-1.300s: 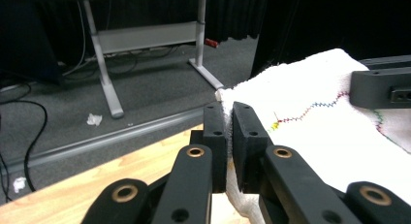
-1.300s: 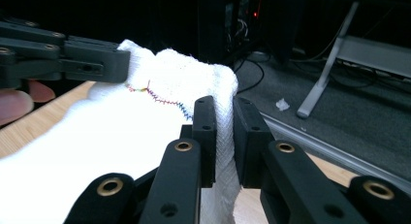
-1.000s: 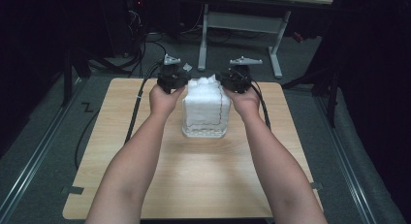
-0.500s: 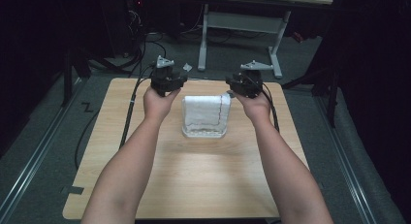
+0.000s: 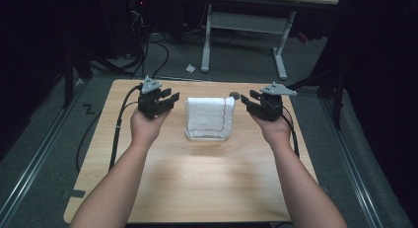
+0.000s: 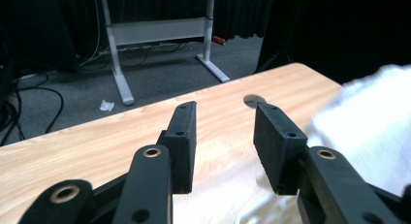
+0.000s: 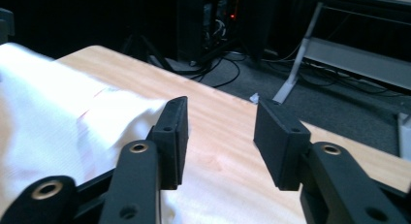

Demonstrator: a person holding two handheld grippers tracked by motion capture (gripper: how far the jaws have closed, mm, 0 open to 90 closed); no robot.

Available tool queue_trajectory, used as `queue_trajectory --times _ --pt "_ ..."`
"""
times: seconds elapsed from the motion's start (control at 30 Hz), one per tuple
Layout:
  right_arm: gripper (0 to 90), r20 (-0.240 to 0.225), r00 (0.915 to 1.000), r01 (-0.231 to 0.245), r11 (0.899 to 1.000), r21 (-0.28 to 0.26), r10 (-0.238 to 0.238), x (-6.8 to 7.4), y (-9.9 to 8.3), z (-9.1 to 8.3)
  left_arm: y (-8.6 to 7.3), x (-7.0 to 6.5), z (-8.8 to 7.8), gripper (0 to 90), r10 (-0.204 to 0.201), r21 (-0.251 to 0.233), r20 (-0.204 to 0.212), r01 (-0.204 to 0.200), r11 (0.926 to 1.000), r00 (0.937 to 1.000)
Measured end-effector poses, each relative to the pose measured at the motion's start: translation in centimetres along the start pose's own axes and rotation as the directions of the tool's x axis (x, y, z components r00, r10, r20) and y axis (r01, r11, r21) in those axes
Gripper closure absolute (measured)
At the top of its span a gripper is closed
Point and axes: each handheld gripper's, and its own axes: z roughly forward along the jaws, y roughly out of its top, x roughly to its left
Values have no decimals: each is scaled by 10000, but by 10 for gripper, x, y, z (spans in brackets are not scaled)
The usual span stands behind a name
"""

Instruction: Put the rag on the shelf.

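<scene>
1. The folded white cloth (image 5: 209, 118) lies flat at the middle of the table (image 5: 197, 183).
2. The left gripper (image 5: 165, 100) has just been opening – nothing between its jaws, left of the cloth.
3. The right gripper (image 5: 249, 102) likewise – released, right of it.

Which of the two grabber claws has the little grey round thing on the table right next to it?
The right gripper. The small grey disc lies on the table just beside its jaws, past the folded white cloth. The left gripper is across the cloth from it.
</scene>
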Motion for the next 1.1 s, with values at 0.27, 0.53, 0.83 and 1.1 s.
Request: queue_trajectory --times 0.27,0.53,0.83,1.1 --pt "511 -33 9983 587 9983 42 -587 21 -29 -39 -51 -18 -49 591 333 372 391 -348 9987 9987" --pt "478 -69 9962 867 9949 514 -865 44 -70 -61 -104 -39 -75 574 533 1168 758 -619 9912 9957" --pt "463 -262 9986 484 9899 1332 -453 62 -122 -62 -153 -68 -75 544 248 2032 1300 -511 9778 9912" --pt "454 -349 9992 266 9740 2248 -192 77 -163 -55 -176 -98 -64 516 676 2953 2321 -1365 9456 9703"
